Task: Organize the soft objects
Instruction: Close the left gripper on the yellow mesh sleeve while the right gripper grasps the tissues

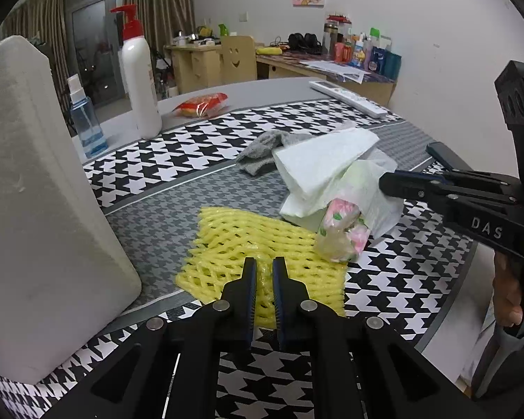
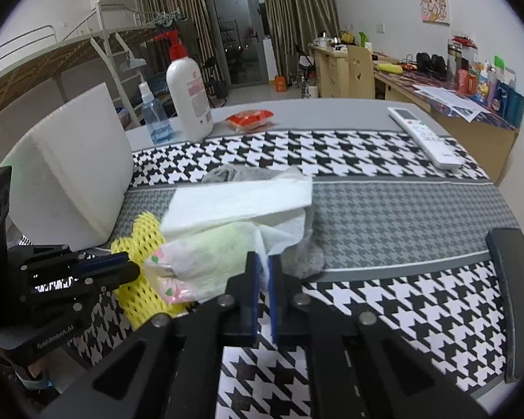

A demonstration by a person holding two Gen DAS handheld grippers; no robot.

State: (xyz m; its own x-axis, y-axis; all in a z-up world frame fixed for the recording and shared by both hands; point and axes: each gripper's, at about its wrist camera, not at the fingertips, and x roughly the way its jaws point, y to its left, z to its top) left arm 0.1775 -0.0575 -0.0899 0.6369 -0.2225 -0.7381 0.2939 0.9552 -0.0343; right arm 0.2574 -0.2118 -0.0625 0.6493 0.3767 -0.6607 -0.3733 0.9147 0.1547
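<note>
Left gripper [image 1: 264,266] pinches yellow mesh's [image 1: 227,244] near edge, apparently.

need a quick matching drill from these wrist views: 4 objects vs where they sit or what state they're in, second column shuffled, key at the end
Things:
1. yellow foam net
2. white tissue
3. remote control
4. pump bottle

Place or state:
A. stands upright at the far edge, beside the blue spray bottle
B. pinched at its near edge by the left hand-held gripper
C. lies flat, far right of the mat
D. pinched at a corner by the right hand-held gripper

Pairs: 1-B, 2-D, 3-C, 4-A
</note>
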